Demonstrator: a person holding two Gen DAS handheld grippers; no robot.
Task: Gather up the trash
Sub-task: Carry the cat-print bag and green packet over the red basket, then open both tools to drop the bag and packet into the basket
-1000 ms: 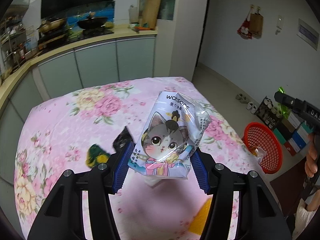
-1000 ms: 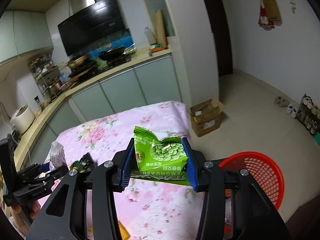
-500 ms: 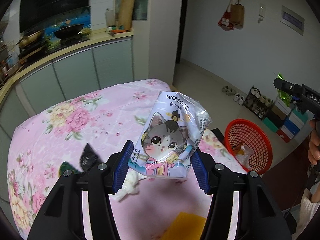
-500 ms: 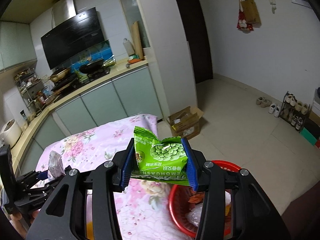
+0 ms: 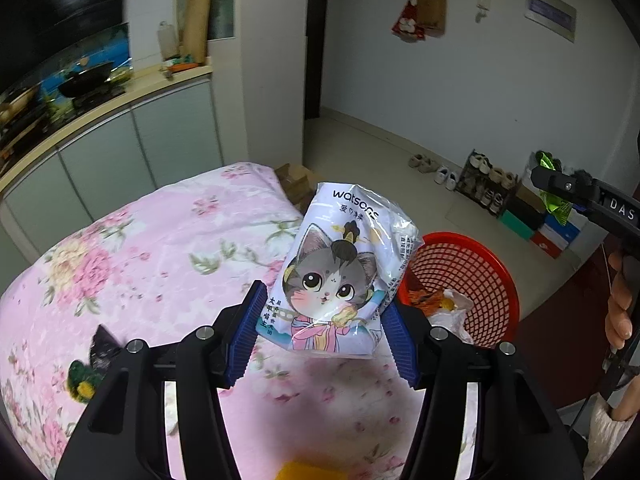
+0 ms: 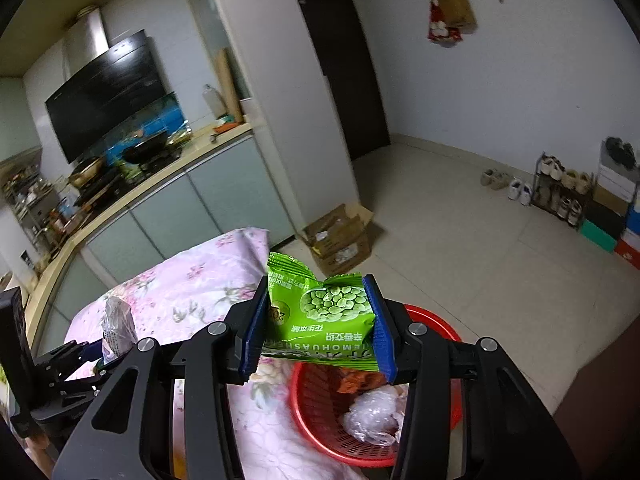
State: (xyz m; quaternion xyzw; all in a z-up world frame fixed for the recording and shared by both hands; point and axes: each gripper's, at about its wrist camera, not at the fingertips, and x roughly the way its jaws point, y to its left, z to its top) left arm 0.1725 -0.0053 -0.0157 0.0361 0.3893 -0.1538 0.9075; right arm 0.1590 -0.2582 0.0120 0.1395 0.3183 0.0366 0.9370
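My left gripper [image 5: 322, 338] is shut on a white tissue pack with a cartoon cat [image 5: 340, 276], held above the pink flowered tablecloth [image 5: 160, 248]. A red mesh basket [image 5: 472, 276] with crumpled trash inside stands beside the table, just right of the pack. My right gripper [image 6: 318, 330] is shut on a green pea snack packet [image 6: 324, 308], right above the near rim of the red basket [image 6: 316, 428]. The left gripper and its pack [image 6: 116, 324] show at the left of the right wrist view. The right gripper's tip with the green packet [image 5: 554, 196] appears at the right edge of the left wrist view.
A dark wrapper [image 5: 94, 360] and a yellow piece [image 5: 308, 470] lie on the cloth. A cardboard box [image 6: 340, 236] sits on the floor past the table. A shoe rack and coloured boxes [image 6: 588, 200] line the right wall. Kitchen counter [image 6: 132, 184] runs behind.
Both grippers have swung right with their packets still held. The red basket has come closer in both views, and it now lies under the green packet.
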